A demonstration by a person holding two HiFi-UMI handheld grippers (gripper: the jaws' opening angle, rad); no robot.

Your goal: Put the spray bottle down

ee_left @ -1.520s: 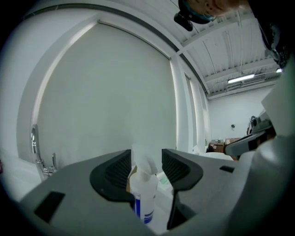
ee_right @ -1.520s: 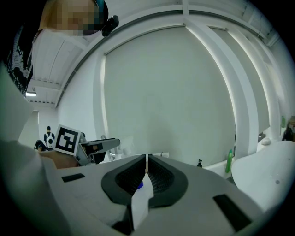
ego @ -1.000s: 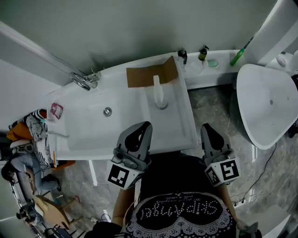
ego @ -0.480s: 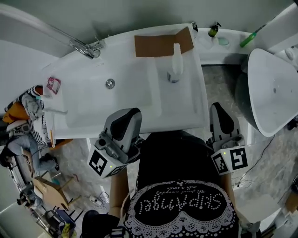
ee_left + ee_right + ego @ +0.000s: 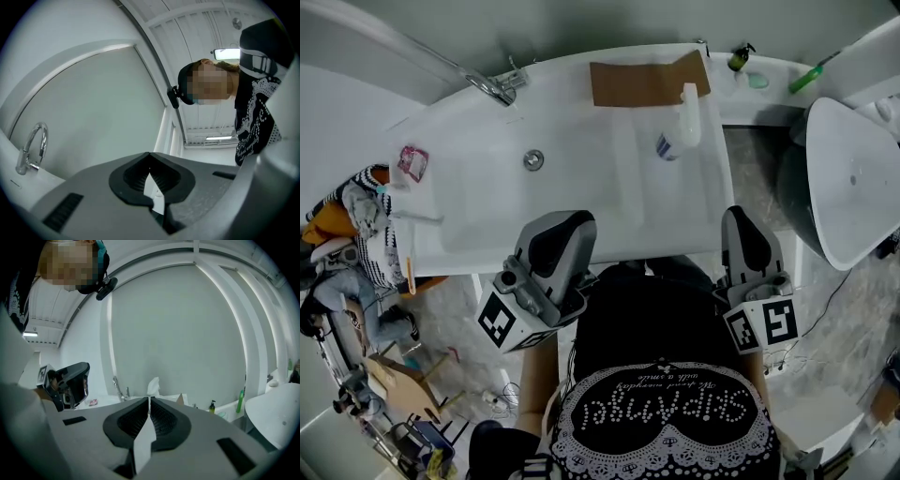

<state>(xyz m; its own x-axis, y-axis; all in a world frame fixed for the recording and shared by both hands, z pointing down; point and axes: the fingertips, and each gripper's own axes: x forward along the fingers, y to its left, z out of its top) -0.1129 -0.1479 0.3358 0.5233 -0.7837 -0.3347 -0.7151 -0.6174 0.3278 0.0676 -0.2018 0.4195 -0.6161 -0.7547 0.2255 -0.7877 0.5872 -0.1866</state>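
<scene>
**Bottle on the sink, both grippers shut and empty**

Head view: the bottle (image 5: 679,126) stands on the flat right-hand part of the sink (image 5: 469,202), right of the drain (image 5: 533,159) and just beside the cardboard (image 5: 642,82). It is a slim white bottle with a white spray head and a dark bluish band near its base. It stands on its base, so its long axis is upright. From this steep angle the axis shows as a slant, with the base at lower left and the head at upper right. Which way the nozzle faces cannot be told. The left gripper (image 5: 565,221) and the right gripper (image 5: 741,215) are both at the near edge of the sink, close to the person's body and well apart from the bottle. Neither has anything in it.

Left gripper view: the jaws are closed, their tips meeting with nothing between them. The gripper is tilted up at the wall, and the tap (image 5: 31,149) is at the left.

Right gripper view: the jaws are likewise together at the tips and grasp nothing. Beyond them the white head of the bottle (image 5: 153,386) rises upright above the jaw tips. The tap is just to its left and the cardboard to its right.
</scene>
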